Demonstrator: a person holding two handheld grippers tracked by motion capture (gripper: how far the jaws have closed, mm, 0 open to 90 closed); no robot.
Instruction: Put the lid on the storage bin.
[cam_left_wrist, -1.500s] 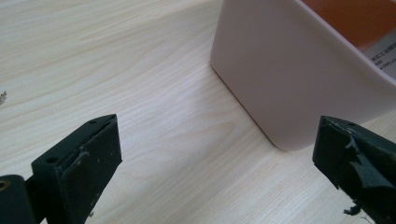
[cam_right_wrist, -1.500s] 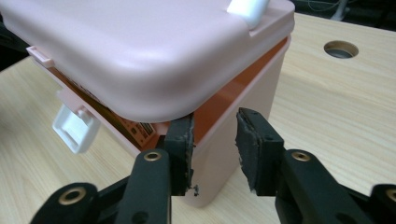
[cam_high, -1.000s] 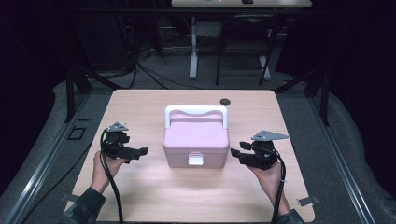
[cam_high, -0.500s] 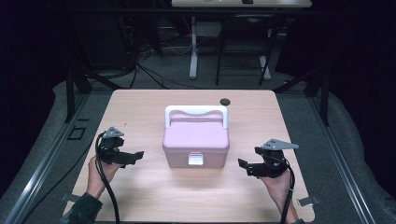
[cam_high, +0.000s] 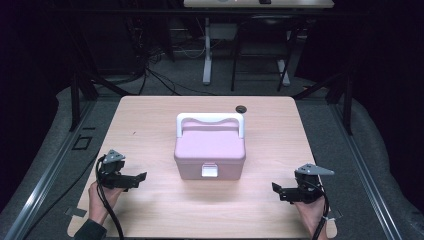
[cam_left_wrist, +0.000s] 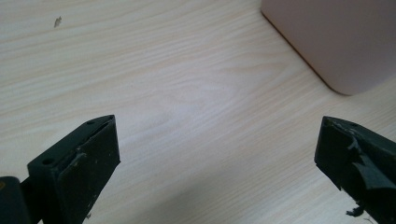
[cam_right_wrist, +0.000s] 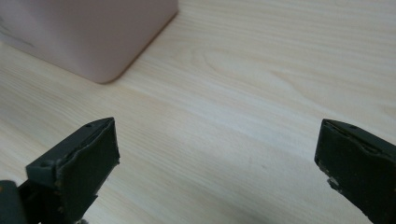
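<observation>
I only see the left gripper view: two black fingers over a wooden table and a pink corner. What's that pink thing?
Observer: A pink box in the middle of the table, with a white handle at the back of its lid.
Operator: Is it shut?
Observer: The lid is down, and a white latch sits on the front.
Operator: Where's the other gripper?
Observer: The right gripper is right of the box, apart from it. Its fingers have just been opening, with nothing between them.

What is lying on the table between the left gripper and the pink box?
Nothing: between the left gripper and the pink box the high view shows bare table.
</observation>
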